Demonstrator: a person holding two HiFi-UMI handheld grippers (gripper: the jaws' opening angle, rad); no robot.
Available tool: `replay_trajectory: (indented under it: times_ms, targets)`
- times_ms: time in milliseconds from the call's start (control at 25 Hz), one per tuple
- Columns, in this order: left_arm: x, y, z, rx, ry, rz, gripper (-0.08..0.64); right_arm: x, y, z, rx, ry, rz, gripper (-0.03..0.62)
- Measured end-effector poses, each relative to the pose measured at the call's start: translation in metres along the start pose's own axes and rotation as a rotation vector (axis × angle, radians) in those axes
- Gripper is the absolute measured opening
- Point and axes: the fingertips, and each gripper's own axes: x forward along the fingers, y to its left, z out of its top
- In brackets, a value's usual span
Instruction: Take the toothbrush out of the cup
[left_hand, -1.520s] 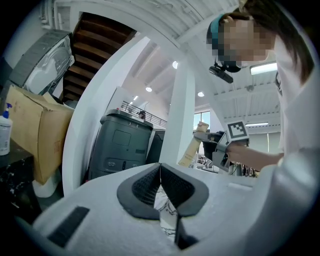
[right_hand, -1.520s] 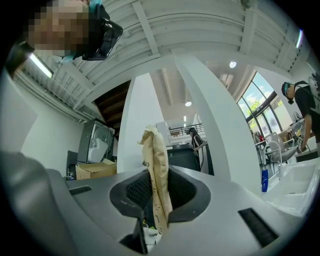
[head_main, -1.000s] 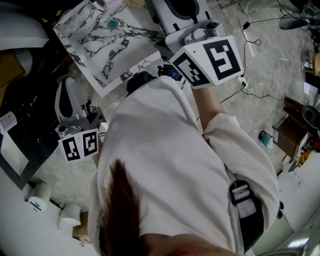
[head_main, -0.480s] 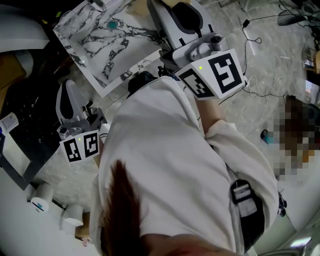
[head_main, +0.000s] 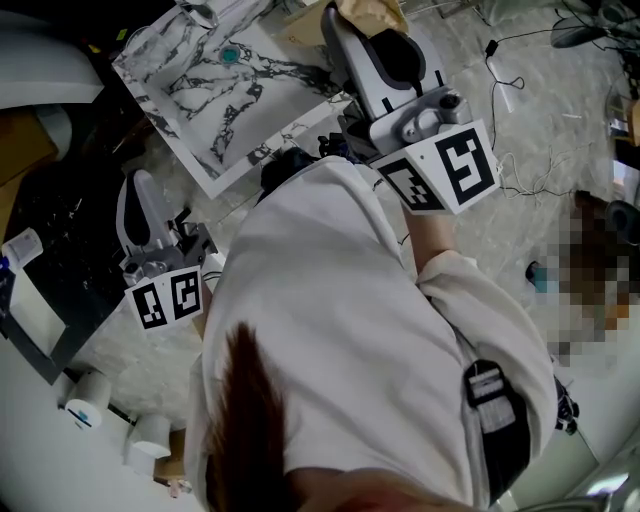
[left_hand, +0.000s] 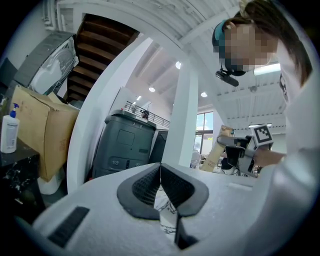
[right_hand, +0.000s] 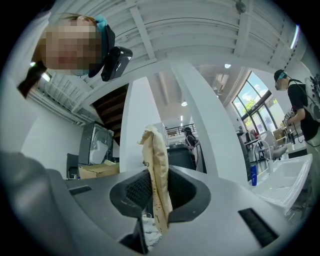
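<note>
- The marbled sink (head_main: 200, 110) lies at eleven o'clock.
- My right gripper (right_hand: 158, 192), at one o'clock: jaws nearly closed, pinching a tan paper-wrapped strip, likely the toothbrush (right_hand: 155, 160), which stands toward twelve.
- My left gripper (left_hand: 160, 182), at nine o'clock: jaws together, empty.
- The toothbrush should be light and stiff; its wrapper may slip, so I'd grip low and firmly.

Workshop hall with floor cables (head_main: 520, 185), cardboard box (left_hand: 42, 135), open staircase (left_hand: 100, 55)
</note>
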Motion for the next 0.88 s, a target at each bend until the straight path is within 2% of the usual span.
replay_trajectory:
  times_ms: [640, 880]
  targets:
    - [0.001, 0.007, -0.009, -0.022, 0.030, 0.017, 0.015, -0.010, -0.002, -0.023, -0.006, 0.077, -0.016, 0.067]
    - [-0.006, 0.011, -0.017, -0.030, 0.046, 0.053, 0.015, -0.022, -0.006, -0.037, -0.005, 0.103, -0.016, 0.067]
